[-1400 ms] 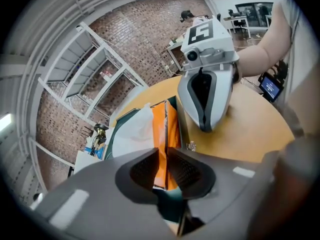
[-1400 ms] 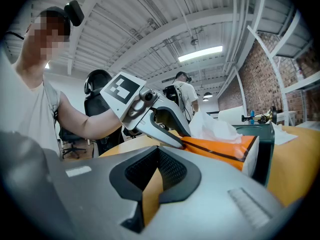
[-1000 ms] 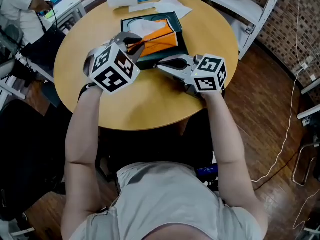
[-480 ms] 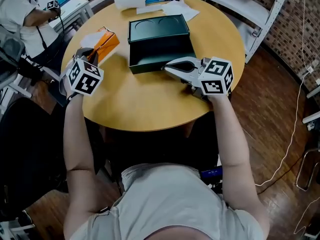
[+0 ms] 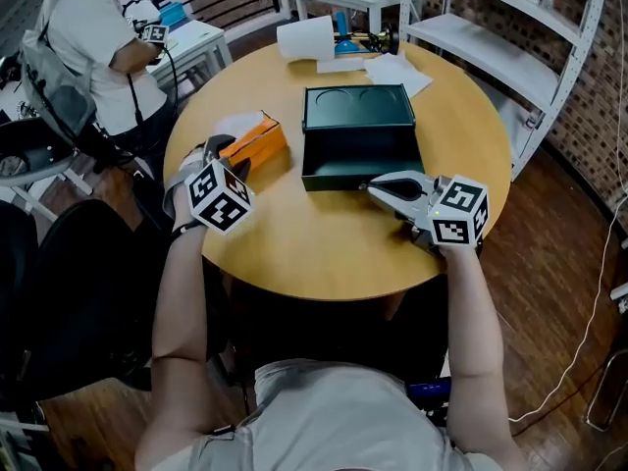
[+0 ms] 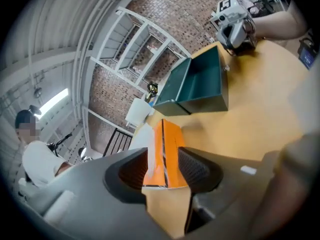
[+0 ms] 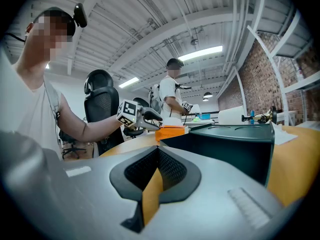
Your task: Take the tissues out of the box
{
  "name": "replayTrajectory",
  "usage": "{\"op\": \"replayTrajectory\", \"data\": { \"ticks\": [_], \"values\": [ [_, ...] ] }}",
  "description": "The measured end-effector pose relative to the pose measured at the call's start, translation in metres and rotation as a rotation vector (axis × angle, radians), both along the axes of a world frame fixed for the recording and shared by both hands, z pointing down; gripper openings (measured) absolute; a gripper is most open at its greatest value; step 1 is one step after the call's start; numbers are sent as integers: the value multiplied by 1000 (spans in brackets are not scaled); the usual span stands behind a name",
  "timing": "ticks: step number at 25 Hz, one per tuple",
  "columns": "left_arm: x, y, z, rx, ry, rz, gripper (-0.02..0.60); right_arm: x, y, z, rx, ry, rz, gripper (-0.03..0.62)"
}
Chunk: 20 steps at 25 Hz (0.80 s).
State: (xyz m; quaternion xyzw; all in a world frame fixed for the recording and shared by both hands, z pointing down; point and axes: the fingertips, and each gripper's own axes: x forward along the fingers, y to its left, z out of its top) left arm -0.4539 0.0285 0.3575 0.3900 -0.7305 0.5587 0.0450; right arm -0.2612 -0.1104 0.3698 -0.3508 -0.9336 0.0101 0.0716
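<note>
Tissue pack (image 5: 257, 137) lies beside the empty box (image 5: 353, 178), between just-opened jaws of the left gripper (image 5: 228, 153); the right gripper (image 5: 379, 186), jaws together, apparently braces the box.

Box (image 5: 358, 135) dark green, on a pale tan wood table (image 5: 314, 253); beside the box the tissue pack (image 5: 257, 137) is bright orange with white tissue on top. Right gripper (image 5: 376, 186) at the box's near corner: grey body, cube in black-and-white square markers. Beyond the box, white paper roll (image 5: 306, 37).
</note>
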Motion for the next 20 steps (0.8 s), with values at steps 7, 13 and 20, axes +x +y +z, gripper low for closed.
{"op": "replayTrajectory", "data": {
  "ticks": [7,13,20],
  "values": [
    [102,-51,-50,509,281,253,182,9,1,0,-4,8,6,2],
    [190,-113,-27,795,750,514,2,6,-1,-1,-2,-4,9,2],
    [193,-134,0,807,832,505,0,3,0,-1,-1,-7,2,2]
  ]
}}
